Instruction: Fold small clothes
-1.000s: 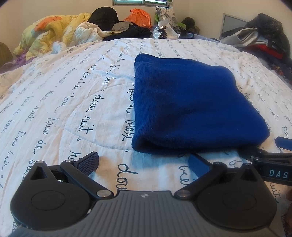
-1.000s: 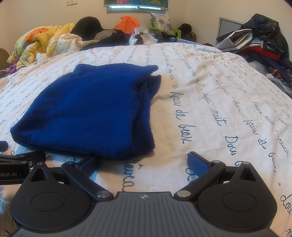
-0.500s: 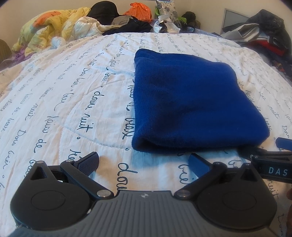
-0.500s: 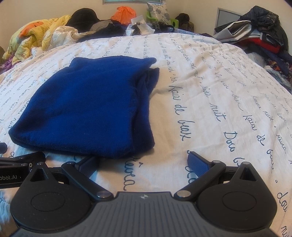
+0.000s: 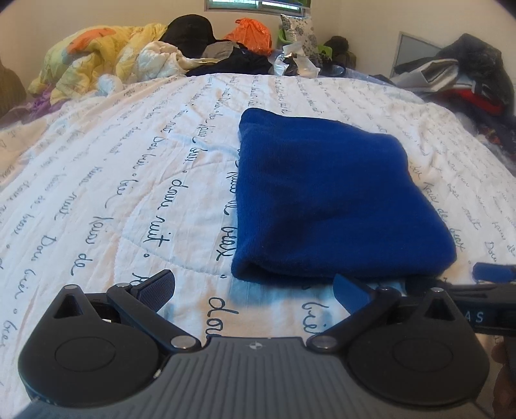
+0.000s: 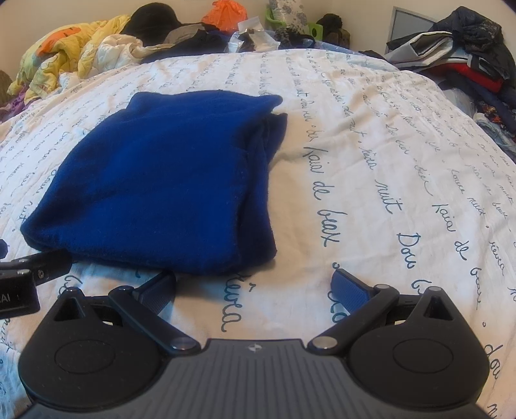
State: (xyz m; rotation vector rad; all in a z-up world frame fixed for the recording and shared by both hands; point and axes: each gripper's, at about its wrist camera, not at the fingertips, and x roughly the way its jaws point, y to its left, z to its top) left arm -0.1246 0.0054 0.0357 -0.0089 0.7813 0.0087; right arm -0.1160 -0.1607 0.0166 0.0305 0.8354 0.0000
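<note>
The left gripper [image 5: 253, 287] stands wide open, empty, hovering low over the bed [image 5: 129, 180]; the folded blue fleece garment [image 5: 322, 206] lies just ahead and to its right, unmoved over the last second; the right gripper [image 6: 254, 285] is likewise spread wide, holding nothing, the garment ahead to its left; only the cameras have tilted slightly, so this fold looks finished.

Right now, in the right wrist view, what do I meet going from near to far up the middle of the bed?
Right gripper with jaws open → white script-printed bedspread → folded blue cloth → more bedspread → dark clothes pile at the far end → orange bag.
</note>
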